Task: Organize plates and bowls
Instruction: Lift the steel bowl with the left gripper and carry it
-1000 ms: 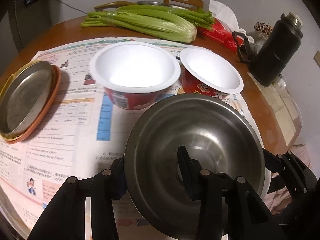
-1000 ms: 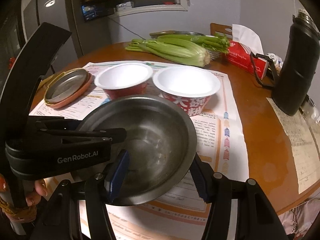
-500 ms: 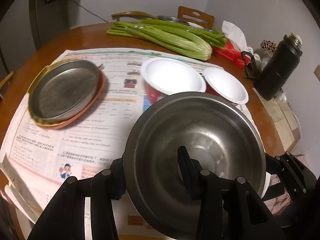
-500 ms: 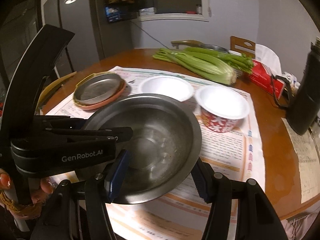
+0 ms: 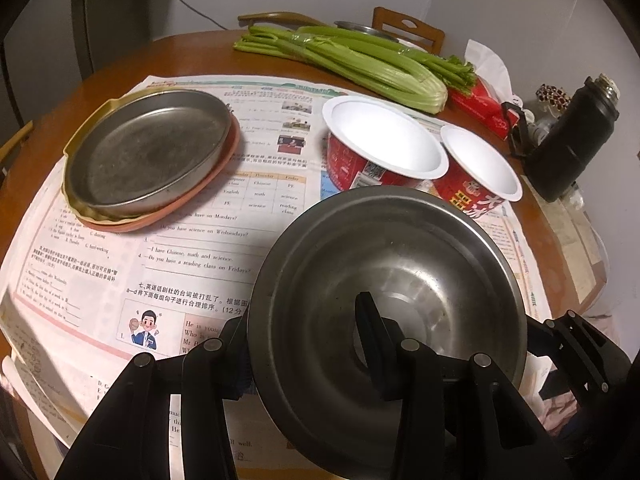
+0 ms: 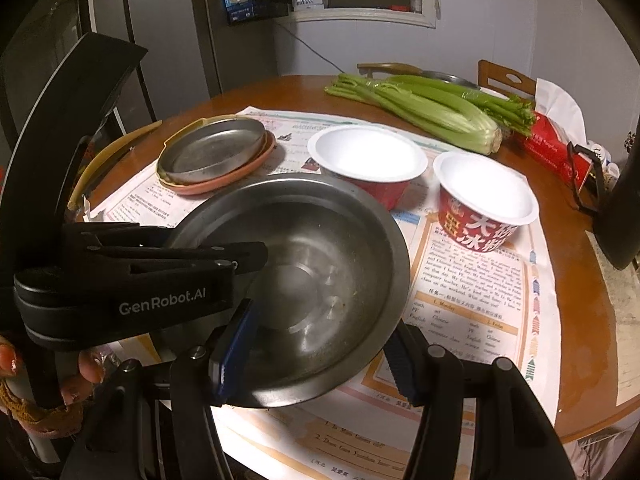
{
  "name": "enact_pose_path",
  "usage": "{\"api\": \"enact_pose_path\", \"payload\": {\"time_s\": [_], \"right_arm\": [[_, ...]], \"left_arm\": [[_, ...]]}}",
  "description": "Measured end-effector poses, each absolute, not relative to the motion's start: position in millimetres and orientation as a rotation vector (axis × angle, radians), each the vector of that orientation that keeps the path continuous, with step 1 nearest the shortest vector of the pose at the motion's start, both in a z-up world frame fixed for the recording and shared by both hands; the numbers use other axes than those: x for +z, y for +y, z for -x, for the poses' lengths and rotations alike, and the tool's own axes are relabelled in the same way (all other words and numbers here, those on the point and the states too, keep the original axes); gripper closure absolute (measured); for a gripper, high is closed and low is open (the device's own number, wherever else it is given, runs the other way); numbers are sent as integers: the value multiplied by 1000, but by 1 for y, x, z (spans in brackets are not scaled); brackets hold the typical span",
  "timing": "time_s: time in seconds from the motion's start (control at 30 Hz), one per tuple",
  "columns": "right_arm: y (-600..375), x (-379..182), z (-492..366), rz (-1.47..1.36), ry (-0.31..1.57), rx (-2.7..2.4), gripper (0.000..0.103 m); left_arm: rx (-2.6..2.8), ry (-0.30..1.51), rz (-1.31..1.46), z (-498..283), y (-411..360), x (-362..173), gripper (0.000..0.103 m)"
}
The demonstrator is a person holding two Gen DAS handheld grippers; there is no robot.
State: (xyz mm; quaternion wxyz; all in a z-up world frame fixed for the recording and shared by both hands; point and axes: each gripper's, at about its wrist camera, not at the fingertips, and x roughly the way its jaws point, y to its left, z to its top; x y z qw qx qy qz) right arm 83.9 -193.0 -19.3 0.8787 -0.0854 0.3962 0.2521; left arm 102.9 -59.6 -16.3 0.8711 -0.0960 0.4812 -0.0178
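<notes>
Steel bowl (image 5: 400, 280) has shifted toward the plate stack (image 5: 148, 152), both tools clamping its half-hidden rim.

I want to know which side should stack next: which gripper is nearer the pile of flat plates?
Left. The left gripper grips the steel bowl's rim facing the plate pile; the right gripper grips its far side.

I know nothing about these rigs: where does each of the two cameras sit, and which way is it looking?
Left wrist view: on the left gripper, looking down along its jaws, which clamp the near rim of the steel bowl; beyond, the stacked plates.
Right wrist view: on the right gripper, jaws straddling the same steel bowl; the left gripper's body and a hand show at left.
Shared: the bowl, the plates, two red cups, celery.
</notes>
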Motion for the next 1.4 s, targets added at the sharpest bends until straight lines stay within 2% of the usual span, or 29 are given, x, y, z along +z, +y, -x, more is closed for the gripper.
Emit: {"api": "enact_pose_path", "payload": {"time_s": [1.4], "right_arm": [[-205, -35, -102, 136, 882, 475, 42]], "left_arm": [[-58, 1024, 146, -103, -76, -25, 56]]}}
